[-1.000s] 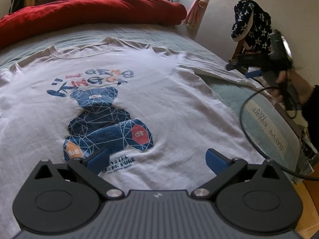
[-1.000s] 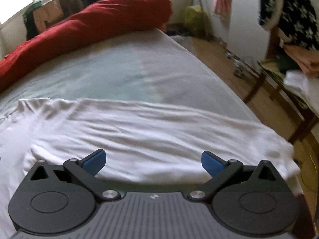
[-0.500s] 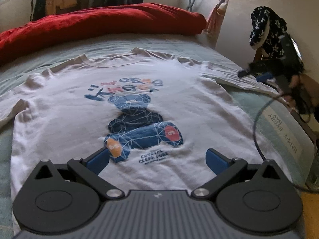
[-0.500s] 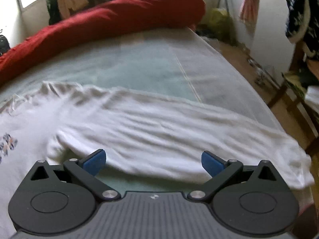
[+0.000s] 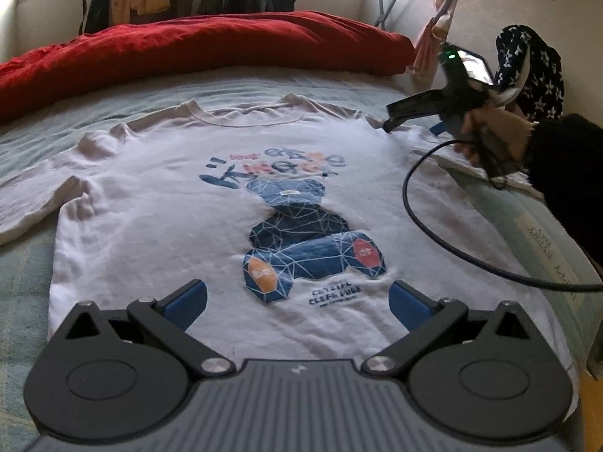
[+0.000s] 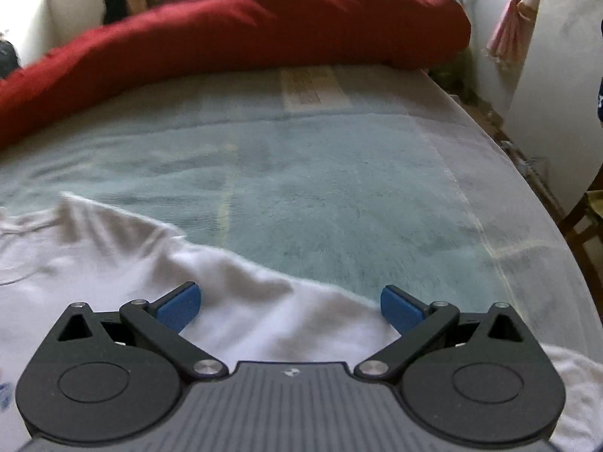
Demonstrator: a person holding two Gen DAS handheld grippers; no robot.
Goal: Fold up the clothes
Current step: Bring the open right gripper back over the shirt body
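A white T-shirt [image 5: 150,203] with a blue bear print [image 5: 305,237] lies flat, face up, on the pale blue bed [image 5: 22,286]. My left gripper [image 5: 297,301] hovers open over the shirt's bottom hem. In the left wrist view my right gripper [image 5: 409,118], held by a hand in a dark sleeve, sits over the shirt's right shoulder. From its own camera the right gripper [image 6: 290,307] is open, with the white shoulder and sleeve cloth [image 6: 264,301] between and below its blue pads.
A rolled red duvet [image 5: 211,49] runs across the head of the bed. A black cable [image 5: 426,222] loops over the shirt's right side. The bed's right edge [image 6: 527,226] drops to a wooden floor. Patterned clothing [image 5: 527,67] hangs at the right.
My left gripper has pulled back toward the hem, so the whole shirt shows. My right gripper has moved left along the sleeve to the shoulder. Both stayed open.
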